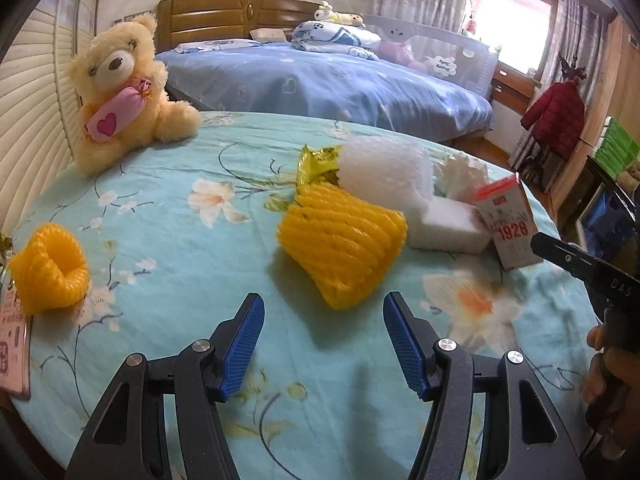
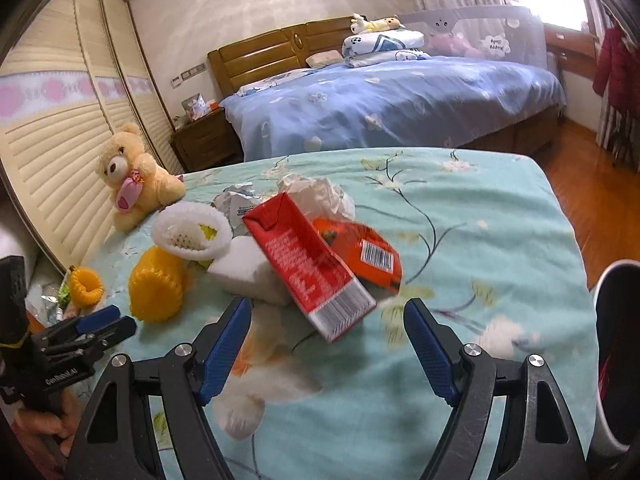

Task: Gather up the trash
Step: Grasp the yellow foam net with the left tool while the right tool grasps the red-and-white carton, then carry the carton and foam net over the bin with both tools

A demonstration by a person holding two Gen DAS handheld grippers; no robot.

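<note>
Trash lies piled on a table under a teal floral cloth (image 1: 160, 220). My left gripper (image 1: 323, 305) is open, its jaws just short of a yellow foam net (image 1: 340, 248). Behind that net are a white foam net (image 1: 384, 168), a white foam block (image 1: 448, 228), a gold wrapper (image 1: 316, 164) and a red-and-white carton (image 1: 508, 224). A second yellow net (image 1: 50, 268) lies far left. My right gripper (image 2: 327, 309) is open, and the red carton (image 2: 308, 260) ends between its fingertips without touching the pads. An orange wrapper (image 2: 368, 252) and crumpled tissue (image 2: 320, 192) lie behind.
A teddy bear (image 1: 120, 92) sits at the table's far left, next to slatted wardrobe doors (image 2: 60, 152). A blue bed (image 2: 380, 100) stands beyond the table. A dark, white-rimmed container (image 2: 616, 360) is at the right edge. A pink card (image 1: 12, 340) lies at the left edge.
</note>
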